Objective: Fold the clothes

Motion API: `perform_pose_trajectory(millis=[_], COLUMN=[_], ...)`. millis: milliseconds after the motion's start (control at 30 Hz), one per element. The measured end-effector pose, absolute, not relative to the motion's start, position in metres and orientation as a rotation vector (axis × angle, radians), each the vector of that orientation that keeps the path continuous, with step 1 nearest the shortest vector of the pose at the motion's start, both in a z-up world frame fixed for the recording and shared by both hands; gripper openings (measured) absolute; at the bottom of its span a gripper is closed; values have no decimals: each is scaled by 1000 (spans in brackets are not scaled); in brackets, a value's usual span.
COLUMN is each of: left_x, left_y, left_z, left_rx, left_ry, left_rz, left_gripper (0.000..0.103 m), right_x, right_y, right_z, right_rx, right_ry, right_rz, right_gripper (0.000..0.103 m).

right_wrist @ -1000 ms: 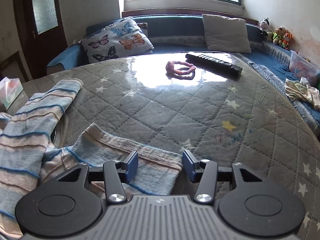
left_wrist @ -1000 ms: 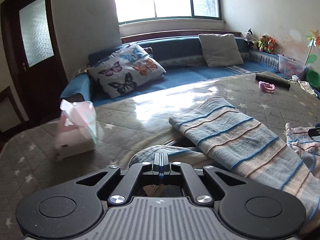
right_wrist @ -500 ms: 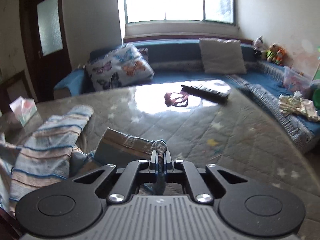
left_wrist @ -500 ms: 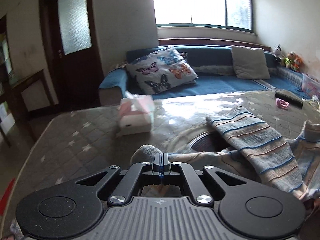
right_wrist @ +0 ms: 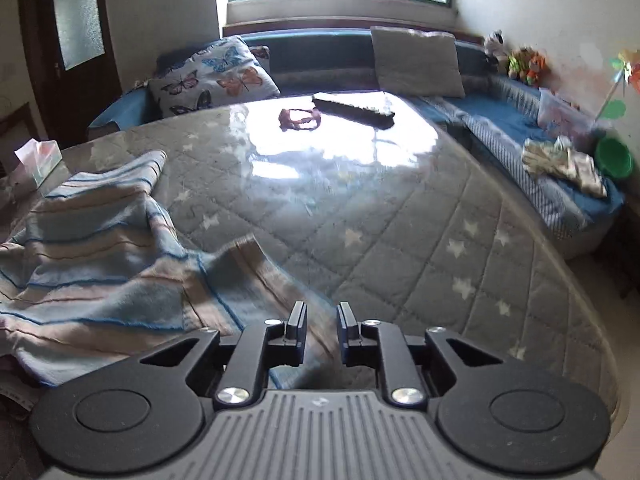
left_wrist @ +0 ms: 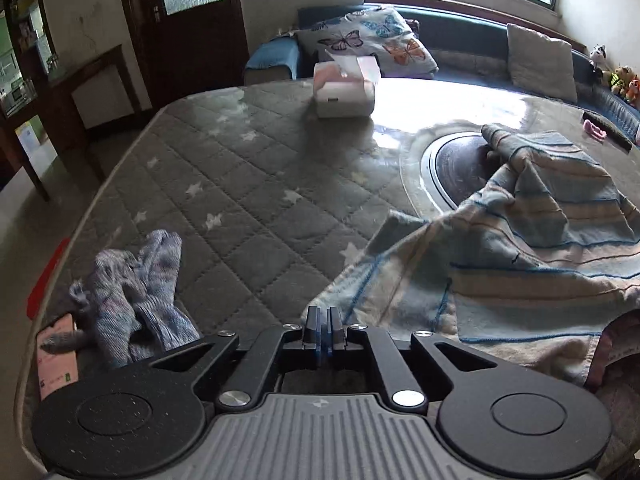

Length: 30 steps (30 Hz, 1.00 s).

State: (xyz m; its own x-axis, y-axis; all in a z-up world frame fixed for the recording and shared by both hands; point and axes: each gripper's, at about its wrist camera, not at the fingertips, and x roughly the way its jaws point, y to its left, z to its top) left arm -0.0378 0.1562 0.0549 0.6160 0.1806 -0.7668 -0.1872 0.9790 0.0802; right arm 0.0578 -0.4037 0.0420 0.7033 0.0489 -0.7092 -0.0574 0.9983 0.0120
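The left gripper (left_wrist: 323,316) points down over a table covered with a grey quilted cloth (left_wrist: 248,200) printed with pale stars. Its jaws are just beginning to part, with only a thin gap between them, and nothing is visibly caught there. A corner of the striped garment (left_wrist: 520,248) lies just beside the fingertips, to their right. This garment is the item to be folded: a soft piece in pale blue and beige bands edged with thin dark blue lines. It lies rumpled across the right half of the table and partly covers a round dark inset (left_wrist: 456,164) in the tabletop.

To the left of the gripper, near the table's edge, sits a crumpled bluish knitted item (left_wrist: 136,304). A tissue box (left_wrist: 346,88) stands at the far side.

The right gripper (right_wrist: 322,320) also points down at the table. Its jaws are opening, with a clear gap, and the pads press on nothing. An edge of the striped garment lies under and between the fingers, and the rest spreads away to the left.

Farther off, a pink ring-shaped item (right_wrist: 299,118) and a dark remote control (right_wrist: 352,110) rest on the table in window glare. Behind them, a blue bench holds a butterfly pillow (right_wrist: 216,76).
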Motion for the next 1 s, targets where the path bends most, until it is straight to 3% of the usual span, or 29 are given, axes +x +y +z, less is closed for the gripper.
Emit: perform_pose_trajectory(millis=[167, 667, 1000], left_x=[-21, 116, 154], left_y=[145, 76, 66], left_z=[65, 37, 18], left_rx=[4, 4, -41], left_ry=[808, 799, 828], left_rz=[143, -80, -113], left_gripper=[5, 5, 10], right_x=[79, 203, 235], right_y=[-366, -282, -240], right_z=[63, 23, 10], right_rx=[-59, 3, 24], right_ry=[730, 851, 850], right_rz=[203, 358, 500], right_gripper=[21, 23, 26])
